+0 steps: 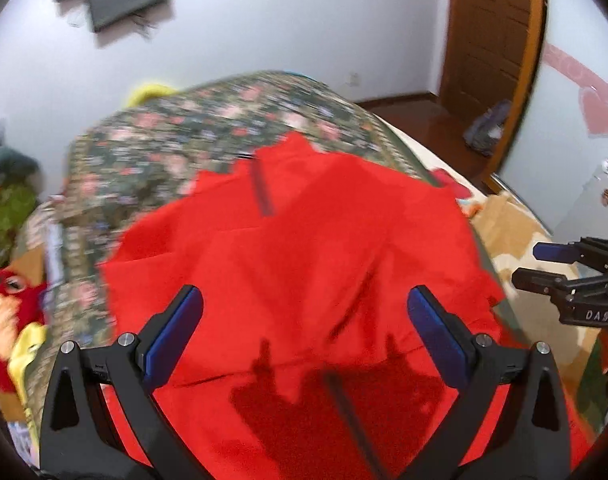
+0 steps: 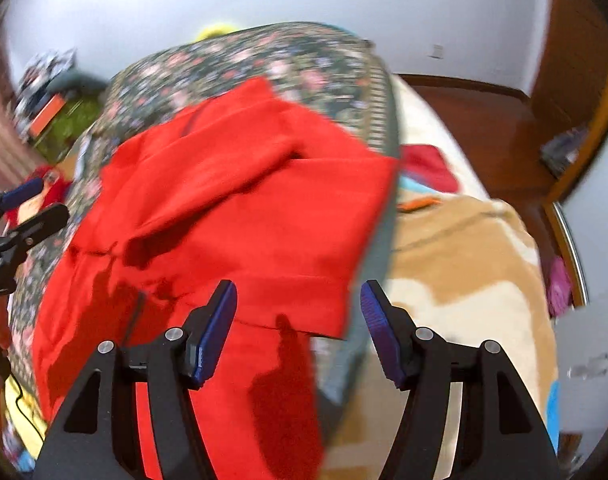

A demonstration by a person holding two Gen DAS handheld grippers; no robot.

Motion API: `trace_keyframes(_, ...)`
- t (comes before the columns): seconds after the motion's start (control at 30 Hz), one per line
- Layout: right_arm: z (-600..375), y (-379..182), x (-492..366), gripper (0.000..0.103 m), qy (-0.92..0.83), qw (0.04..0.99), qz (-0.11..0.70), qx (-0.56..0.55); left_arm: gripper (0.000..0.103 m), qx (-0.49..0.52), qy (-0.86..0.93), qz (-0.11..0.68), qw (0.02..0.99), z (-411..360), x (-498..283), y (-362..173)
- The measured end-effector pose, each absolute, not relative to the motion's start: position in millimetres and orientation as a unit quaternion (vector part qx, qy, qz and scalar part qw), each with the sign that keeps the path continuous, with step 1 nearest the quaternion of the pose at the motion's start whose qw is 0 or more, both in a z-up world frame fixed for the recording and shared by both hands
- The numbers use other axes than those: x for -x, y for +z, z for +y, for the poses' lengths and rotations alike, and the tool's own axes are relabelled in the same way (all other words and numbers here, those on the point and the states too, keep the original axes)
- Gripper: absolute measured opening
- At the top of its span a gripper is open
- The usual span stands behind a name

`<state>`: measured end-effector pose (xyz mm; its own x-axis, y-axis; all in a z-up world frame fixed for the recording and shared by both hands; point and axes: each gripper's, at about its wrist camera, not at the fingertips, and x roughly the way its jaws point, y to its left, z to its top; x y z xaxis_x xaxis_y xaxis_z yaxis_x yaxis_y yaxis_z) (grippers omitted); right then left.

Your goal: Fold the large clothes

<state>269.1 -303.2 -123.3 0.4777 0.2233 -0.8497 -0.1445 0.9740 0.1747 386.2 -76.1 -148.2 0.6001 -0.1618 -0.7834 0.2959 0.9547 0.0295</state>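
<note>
A large red garment [image 1: 304, 220] lies spread on a floral bedspread [image 1: 184, 132], with one flap folded across its middle [image 2: 244, 208]. A dark strip runs near its far edge. My left gripper [image 1: 304, 308] hangs above the near part of the garment, jaws wide open and nothing between the blue pads [image 1: 188, 320]. My right gripper [image 2: 298, 304] hovers over the garment's right edge, also open and empty. Each gripper shows in the other's view: the right gripper [image 1: 528, 266] at the far right, the left gripper [image 2: 48, 200] at the far left. Both views are motion-blurred.
A beige and cream blanket [image 2: 464, 240] covers the bed to the right of the bedspread [image 2: 244, 56]. A small red cloth [image 2: 428, 164] lies beside it. Plush toys [image 1: 4, 300] crowd the left side. A wooden door [image 1: 492, 40] and a dark floor [image 2: 484, 120] are beyond.
</note>
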Motion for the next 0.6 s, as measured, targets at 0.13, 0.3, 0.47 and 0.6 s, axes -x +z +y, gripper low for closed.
trace_keyframes(0.13, -326.4, -141.7, -278.6, 0.061, 0.072, 0.854, 0.511, -0.057, 0.103, -0.097, -0.145, 0.461, 0.870, -120.8, -421.5, -173.7)
trace_keyframes(0.3, -338.2, -156.6, -281.0, 0.061, 0.080, 0.849, 0.518, -0.073, 0.102, -0.150, -0.144, 0.470, 0.858, -166.2, -457.8, -207.7)
trace_keyframes(0.47, -339.6, -167.8, -282.3, 0.061, 0.090, 0.845, 0.522, -0.070, 0.078, -0.181, -0.128, 0.486, 0.845, -188.0, -489.0, -239.8)
trace_keyframes(0.6, -338.1, -174.0, -285.5, 0.061, 0.096, 0.841, 0.527, -0.070, 0.050, -0.167, -0.113, 0.473, 0.858, -184.0, -501.4, -247.1)
